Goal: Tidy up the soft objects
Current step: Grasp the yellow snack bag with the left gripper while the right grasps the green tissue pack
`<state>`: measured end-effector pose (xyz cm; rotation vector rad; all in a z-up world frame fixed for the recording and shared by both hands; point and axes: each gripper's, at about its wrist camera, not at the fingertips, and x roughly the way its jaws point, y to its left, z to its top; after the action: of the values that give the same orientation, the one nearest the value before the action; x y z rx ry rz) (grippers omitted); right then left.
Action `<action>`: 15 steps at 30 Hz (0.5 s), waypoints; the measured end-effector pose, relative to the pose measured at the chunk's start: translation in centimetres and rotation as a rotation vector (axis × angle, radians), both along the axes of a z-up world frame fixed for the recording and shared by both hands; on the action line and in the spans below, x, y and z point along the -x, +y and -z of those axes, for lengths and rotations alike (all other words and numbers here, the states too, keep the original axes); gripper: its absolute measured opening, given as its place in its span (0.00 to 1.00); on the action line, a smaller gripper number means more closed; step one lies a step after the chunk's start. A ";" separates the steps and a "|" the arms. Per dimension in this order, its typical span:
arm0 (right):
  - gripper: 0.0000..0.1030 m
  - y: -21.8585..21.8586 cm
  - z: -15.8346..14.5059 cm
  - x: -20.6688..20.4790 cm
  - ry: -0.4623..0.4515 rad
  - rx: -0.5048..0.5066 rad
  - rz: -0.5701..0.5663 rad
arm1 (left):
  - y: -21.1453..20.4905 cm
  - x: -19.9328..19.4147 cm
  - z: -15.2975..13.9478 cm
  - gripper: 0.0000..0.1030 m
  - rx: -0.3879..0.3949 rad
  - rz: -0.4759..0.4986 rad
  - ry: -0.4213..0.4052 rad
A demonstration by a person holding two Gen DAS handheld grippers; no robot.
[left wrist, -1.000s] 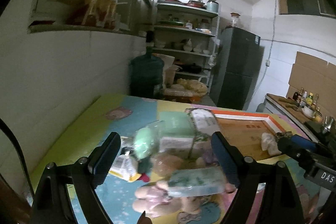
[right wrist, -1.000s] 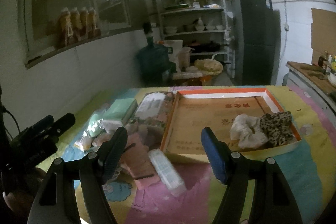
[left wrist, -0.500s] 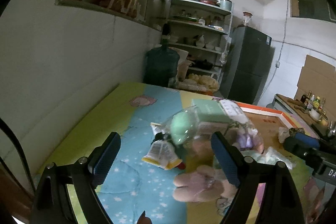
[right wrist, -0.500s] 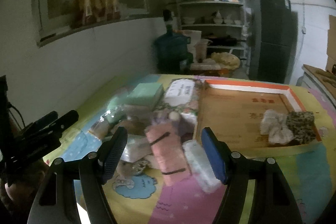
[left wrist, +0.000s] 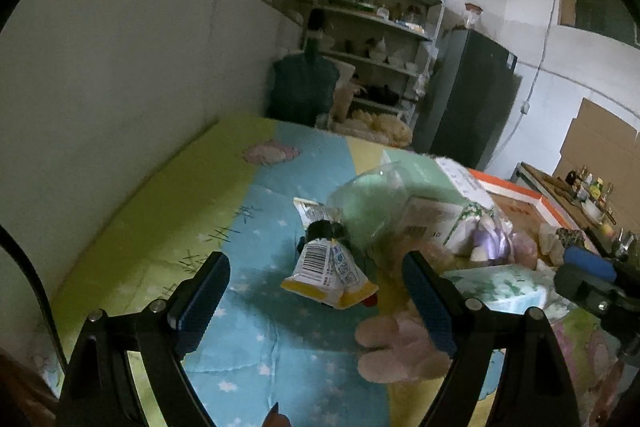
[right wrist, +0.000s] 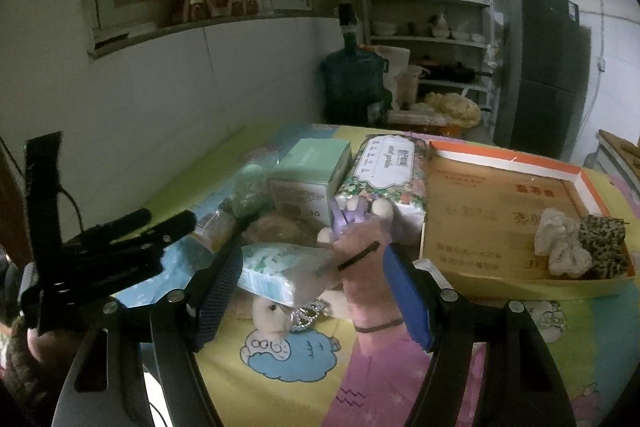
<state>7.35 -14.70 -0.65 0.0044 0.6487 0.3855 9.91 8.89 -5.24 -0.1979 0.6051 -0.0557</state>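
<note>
A heap of soft things lies on a tabletop [right wrist: 540, 379] covered with a pastel cartoon cloth in yellow, blue and pink patches. In the heap, a mint-green box [right wrist: 310, 173] stands beside a flowery tissue pack [right wrist: 386, 169] with a white label, and a clear bag of pale green stuff [left wrist: 366, 205] leans against the box. In front lie a yellow-edged snack packet [left wrist: 326, 271] with a barcode, a clear-wrapped mint tissue pack [right wrist: 276, 267], a pink fuzzy piece [right wrist: 362, 275] banded with dark elastic, a small lilac plush [right wrist: 350, 217] and a beige plush toy [right wrist: 270, 315] that is partly buried under the tissue pack. To the right of the heap a shallow cardboard tray [right wrist: 472, 211] with an orange and white rim holds a whitish scrunchie [right wrist: 562, 245] and a leopard-print scrunchie [right wrist: 604, 245] side by side in its near right corner. The left hand-held gripper [left wrist: 316, 301] hangs over the blue patch with its jaws wide apart, the snack packet seen between them but untouched. The right hand-held gripper [right wrist: 312, 297] stands likewise wide apart and holds nothing, framing the mint tissue pack and the pink piece. Behind the tabletop are a blue water jug [right wrist: 352, 83], a shelf rack of dishes [right wrist: 430, 19] and a dark fridge [right wrist: 544, 67]
</note>
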 end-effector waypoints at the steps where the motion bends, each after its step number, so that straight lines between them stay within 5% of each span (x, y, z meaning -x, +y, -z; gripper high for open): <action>1: 0.72 0.0 0.0 -0.1 0.000 0.001 0.001 | -0.1 -0.4 0.3 0.85 -0.003 0.004 0.012; 8: 0.72 0.1 0.3 -0.5 0.006 0.005 0.010 | -0.4 -3.3 2.4 0.85 -0.009 0.033 0.121; 15: 0.72 0.2 0.7 -1.0 0.015 0.008 -0.005 | -0.2 -4.3 3.8 0.70 0.034 0.055 0.183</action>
<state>8.34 -14.47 -1.38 -0.0019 0.6649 0.3880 14.20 8.65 -9.02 -0.2212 0.7929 -0.1022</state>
